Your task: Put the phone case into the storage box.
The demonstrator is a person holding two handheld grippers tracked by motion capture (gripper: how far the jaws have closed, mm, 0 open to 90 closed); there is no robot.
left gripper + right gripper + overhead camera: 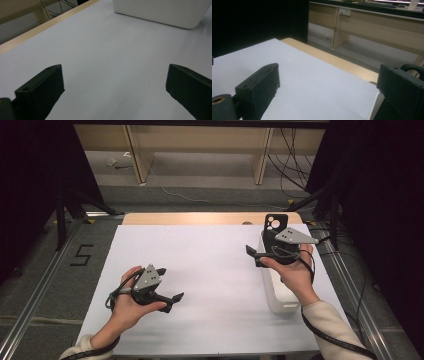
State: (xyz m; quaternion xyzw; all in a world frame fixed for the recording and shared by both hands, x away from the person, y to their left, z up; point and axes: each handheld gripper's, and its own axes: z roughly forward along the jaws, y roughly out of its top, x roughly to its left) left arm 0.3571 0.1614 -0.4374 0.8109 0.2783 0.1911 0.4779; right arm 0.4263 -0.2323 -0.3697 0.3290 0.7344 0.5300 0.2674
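I hover my right gripper, jaws wide, over the white box; I should square up to the black phone case before closing.

You are working in a lab or test room: black curtains around the table, loose cables on the grey floor, a taped number, plain wooden desks behind.

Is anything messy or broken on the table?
Nothing stands out. The white sheet lies flat and clean. A white box sits at its right side with a black phone case upright at its far end. Both tongs, left and right, are open and hold nothing.
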